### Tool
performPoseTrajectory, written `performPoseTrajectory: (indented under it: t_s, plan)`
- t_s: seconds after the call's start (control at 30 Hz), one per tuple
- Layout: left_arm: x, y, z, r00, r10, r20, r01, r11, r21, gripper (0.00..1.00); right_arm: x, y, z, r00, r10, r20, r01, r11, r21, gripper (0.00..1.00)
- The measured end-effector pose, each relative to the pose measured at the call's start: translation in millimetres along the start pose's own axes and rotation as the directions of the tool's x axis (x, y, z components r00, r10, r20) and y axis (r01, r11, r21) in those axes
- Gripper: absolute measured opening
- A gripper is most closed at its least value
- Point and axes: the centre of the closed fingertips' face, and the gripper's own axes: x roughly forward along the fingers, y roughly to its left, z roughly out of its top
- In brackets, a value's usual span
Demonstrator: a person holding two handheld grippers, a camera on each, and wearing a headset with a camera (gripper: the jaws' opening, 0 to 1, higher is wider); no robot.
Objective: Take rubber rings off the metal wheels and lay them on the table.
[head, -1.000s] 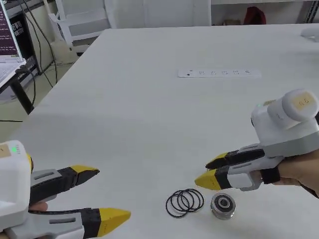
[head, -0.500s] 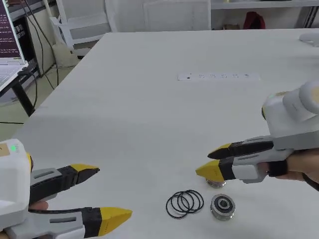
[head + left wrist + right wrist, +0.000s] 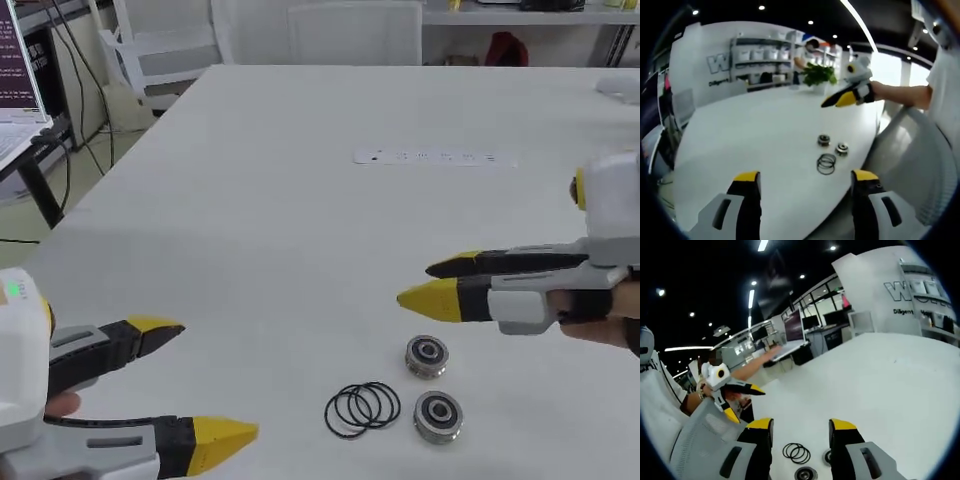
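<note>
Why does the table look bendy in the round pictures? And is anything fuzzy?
Left gripper view: the fisheye lens curves the table edge, and the rubber rings look slightly soft. Right gripper view: same bending, dark ceiling, bright lamp streaks. Head view: straight edges, even light, faint shadows.

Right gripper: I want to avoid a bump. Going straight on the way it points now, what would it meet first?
Likely bare table top. The right gripper points over the rubber rings and metal wheels, which lie below its line; the left gripper sits off to one side. Depth is uncertain.
</note>
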Motion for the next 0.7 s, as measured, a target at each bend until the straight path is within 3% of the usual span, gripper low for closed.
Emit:
performPoseTrajectory:
  t_s: [0.2,0.43,0.7]
  plan:
    - [-2.2,0.8,1.4,1.0000,0.002,0.006,-0.002,1.000,0.010,0.76,-20.0,2.7,13.1,0.9986,-0.016,0.051,0.017,1.000,-0.019,0.50]
    - [-6.8,6.0,2.3,0.9999,0.015,0.009,-0.015,1.000,0.016,0.79,-52.8,5.4,17.4,0.9936,-0.050,0.101,0.059,0.994,-0.088,0.59]
    - [-8.9,8.9,-0.1,0.9999,0.016,0.001,-0.016,1.000,0.012,0.82,-85.2,-0.8,8.2,0.9830,-0.116,0.143,0.136,0.981,-0.137,0.77]
